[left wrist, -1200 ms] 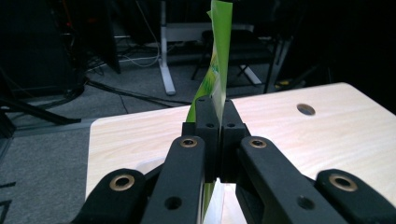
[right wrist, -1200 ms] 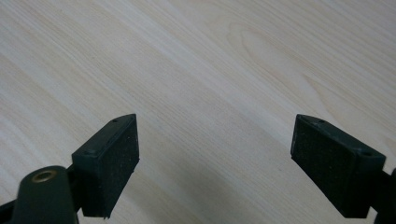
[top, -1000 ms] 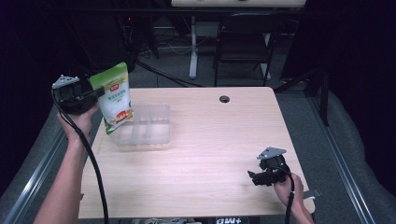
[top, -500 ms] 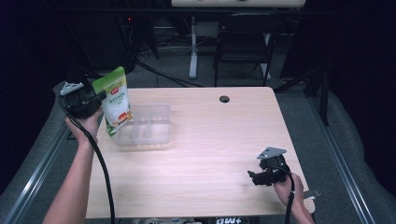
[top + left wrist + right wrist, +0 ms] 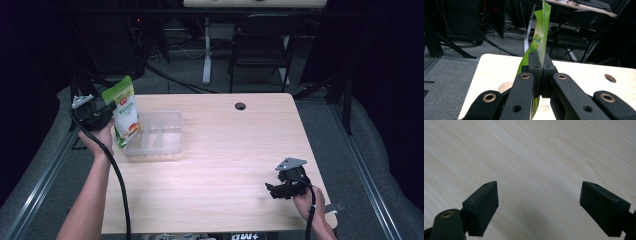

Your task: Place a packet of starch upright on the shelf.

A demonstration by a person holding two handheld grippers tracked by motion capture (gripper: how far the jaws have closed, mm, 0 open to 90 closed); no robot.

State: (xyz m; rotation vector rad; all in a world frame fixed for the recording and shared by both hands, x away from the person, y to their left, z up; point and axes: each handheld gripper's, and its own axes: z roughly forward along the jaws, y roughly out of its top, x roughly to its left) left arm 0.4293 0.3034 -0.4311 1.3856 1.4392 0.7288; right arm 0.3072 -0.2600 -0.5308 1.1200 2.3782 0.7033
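Observation:
A green and white snack pouch [image 5: 125,111] hangs upright at the left edge of the table, just over the left end of a clear plastic tray [image 5: 159,137]. My left gripper [image 5: 102,114] is shut on the pouch's side edge; in the left gripper view the pouch [image 5: 539,32] rises edge-on between the pressed fingertips [image 5: 541,62]. My right gripper [image 5: 272,189] rests low near the table's front right corner. Its jaws stand wide open over bare wood in the right gripper view [image 5: 539,207], with nothing between them.
The light wooden table [image 5: 225,150] has a round cable hole [image 5: 240,106] at its back edge. A dark chair [image 5: 262,45] and a white desk leg [image 5: 207,50] stand behind the table. Cables trail from both grippers toward the front edge.
The left gripper has come down and slightly right with the pouch, bringing it lower over the tray's left end. The right gripper has stayed where it was.

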